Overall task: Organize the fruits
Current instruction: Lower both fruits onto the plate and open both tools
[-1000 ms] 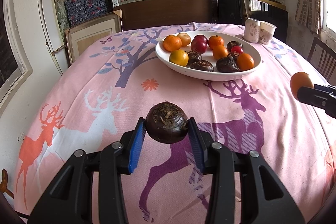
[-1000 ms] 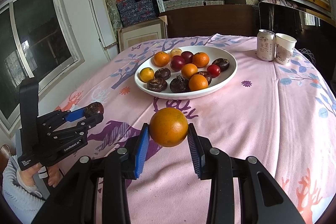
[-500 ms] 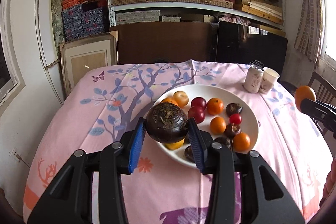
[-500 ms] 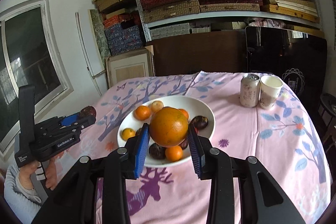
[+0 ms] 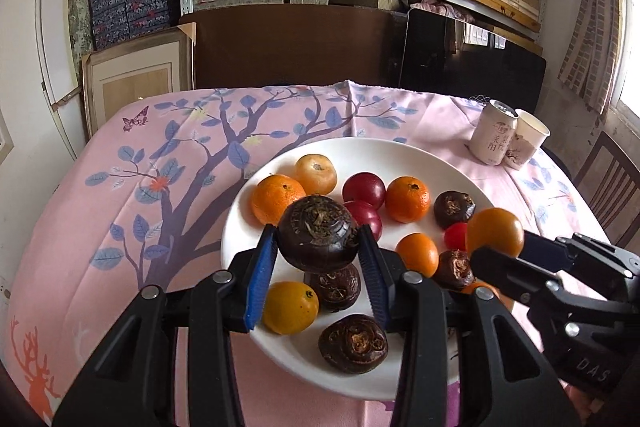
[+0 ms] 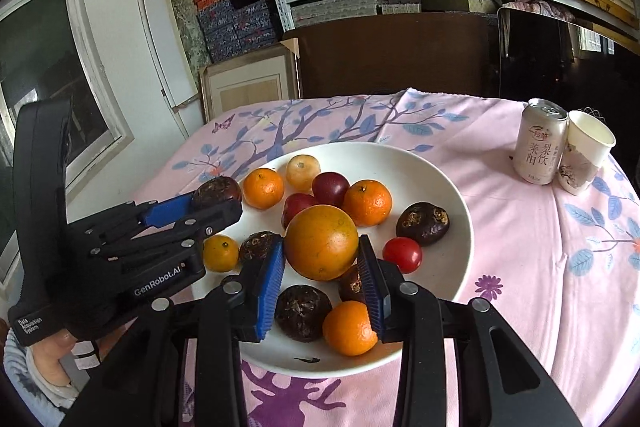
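A white plate (image 5: 404, 155) (image 6: 436, 179) holds several oranges, red plums, dark water chestnuts and a cherry tomato (image 6: 402, 254). My left gripper (image 5: 318, 259) is shut on a dark water chestnut (image 5: 318, 233) and holds it above the plate's near left part; it shows in the right wrist view (image 6: 218, 201) too. My right gripper (image 6: 322, 267) is shut on an orange (image 6: 322, 242) above the plate's near middle; it also shows in the left wrist view (image 5: 496, 241) over the plate's right side.
A drink can (image 6: 540, 143) and a paper cup (image 6: 586, 153) stand at the table's far right. The pink patterned tablecloth (image 5: 160, 187) covers the table. Shelves of boxes and a chair (image 5: 612, 179) lie beyond the table.
Both grippers have moved forward and down from over the tablecloth to just above the plate, each still holding its fruit. They now sit close side by side.
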Demonstrator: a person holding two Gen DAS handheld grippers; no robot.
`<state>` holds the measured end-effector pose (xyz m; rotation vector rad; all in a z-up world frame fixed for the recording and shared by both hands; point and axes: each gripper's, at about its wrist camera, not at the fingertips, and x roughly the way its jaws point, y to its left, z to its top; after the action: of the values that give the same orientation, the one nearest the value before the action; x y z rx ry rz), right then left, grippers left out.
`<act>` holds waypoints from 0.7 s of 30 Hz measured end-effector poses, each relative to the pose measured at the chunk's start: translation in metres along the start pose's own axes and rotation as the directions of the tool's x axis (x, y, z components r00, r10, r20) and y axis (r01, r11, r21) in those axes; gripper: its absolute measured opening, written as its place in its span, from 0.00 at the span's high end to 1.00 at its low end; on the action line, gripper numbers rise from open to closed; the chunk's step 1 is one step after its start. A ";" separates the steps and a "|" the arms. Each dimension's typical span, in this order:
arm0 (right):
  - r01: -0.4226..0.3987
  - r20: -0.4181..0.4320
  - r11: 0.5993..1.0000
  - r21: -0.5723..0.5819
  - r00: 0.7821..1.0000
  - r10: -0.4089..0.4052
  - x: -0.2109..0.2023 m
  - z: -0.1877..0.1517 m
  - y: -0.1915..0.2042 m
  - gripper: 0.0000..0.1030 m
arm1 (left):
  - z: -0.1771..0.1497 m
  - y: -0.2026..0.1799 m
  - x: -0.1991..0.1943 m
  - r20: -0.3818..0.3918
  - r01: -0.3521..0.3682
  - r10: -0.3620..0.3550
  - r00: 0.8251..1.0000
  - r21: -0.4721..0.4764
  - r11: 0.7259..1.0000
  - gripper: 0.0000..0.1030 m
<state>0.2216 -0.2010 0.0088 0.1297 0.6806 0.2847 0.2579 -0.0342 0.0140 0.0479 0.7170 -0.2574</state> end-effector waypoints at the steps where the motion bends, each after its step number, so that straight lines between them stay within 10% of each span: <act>1: -0.002 -0.006 1.000 -0.004 1.000 0.002 0.004 -0.001 0.001 0.64 | 0.001 0.002 0.003 -0.004 0.003 -0.003 1.000 -0.006 1.000 0.61; 21: 0.008 -0.018 0.998 -0.069 1.000 -0.009 0.020 -0.006 0.015 0.61 | -0.006 0.005 0.020 -0.012 -0.053 0.053 0.999 0.004 0.999 0.56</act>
<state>0.2293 -0.1809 -0.0047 0.0582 0.6884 0.3008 0.2698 -0.0331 -0.0036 0.0722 0.7263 -0.2083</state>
